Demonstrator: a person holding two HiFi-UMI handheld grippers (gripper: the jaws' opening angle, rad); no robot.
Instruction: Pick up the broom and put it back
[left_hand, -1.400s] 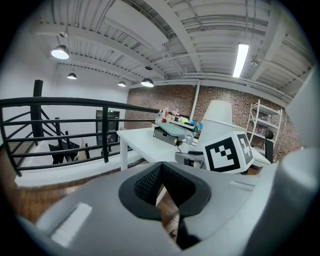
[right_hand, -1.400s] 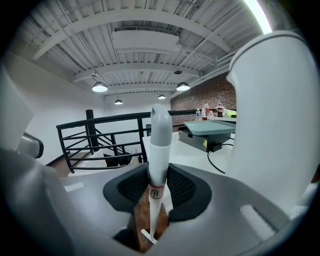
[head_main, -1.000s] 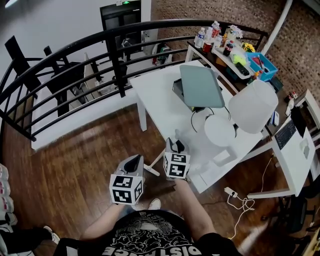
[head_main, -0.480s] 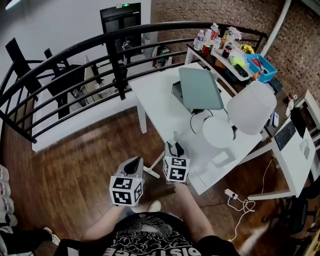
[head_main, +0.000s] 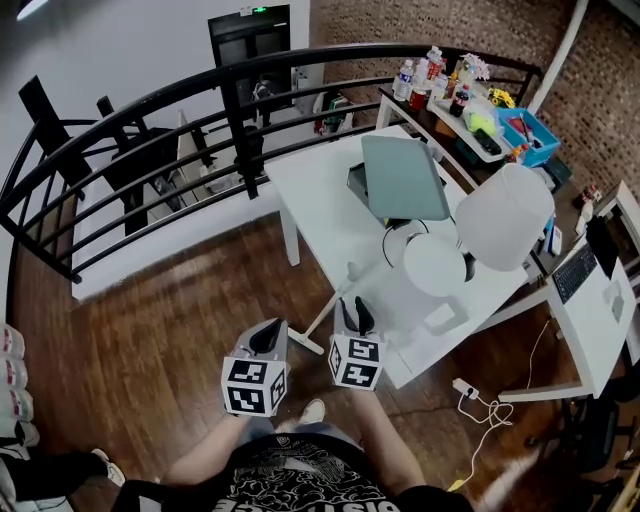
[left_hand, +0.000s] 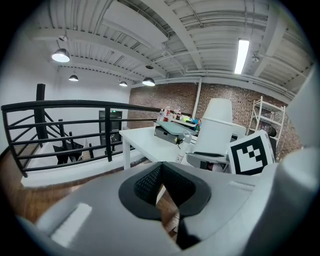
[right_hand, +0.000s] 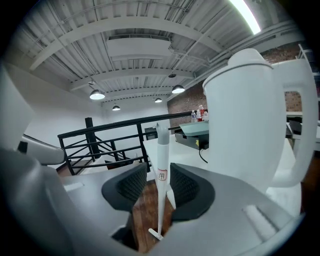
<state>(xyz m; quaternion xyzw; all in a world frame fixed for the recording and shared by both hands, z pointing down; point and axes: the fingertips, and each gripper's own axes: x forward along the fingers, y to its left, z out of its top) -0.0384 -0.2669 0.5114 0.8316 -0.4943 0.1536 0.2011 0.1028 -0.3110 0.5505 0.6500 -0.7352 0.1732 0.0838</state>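
Beside the white table (head_main: 330, 190), in the head view, the thin white broom (head_main: 314, 330) stands tilted, with its foot on the wooden floor (head_main: 150, 340) and its top up by the table's edge. The right claw (head_main: 355, 312) points at the broom's stick from the near side. The left claw (head_main: 270, 333) is just to the left of it, over the floor, and does not touch the broom. A black railing (head_main: 150, 110) curves round behind the table. In the left gripper view, the left claw (left_hand: 161, 167) is narrow: its two dark pads meet at the tips and nothing is between them. The table (left_hand: 145, 137) shows past it. In the right gripper view, the right claw (right_hand: 157, 170) is wide and has just been opening. The broom (right_hand: 161, 150) stands upright between its two pads, a little nearer the right pad, and the pads do not press on it. A big white chair (right_hand: 250, 120) fills the right side.
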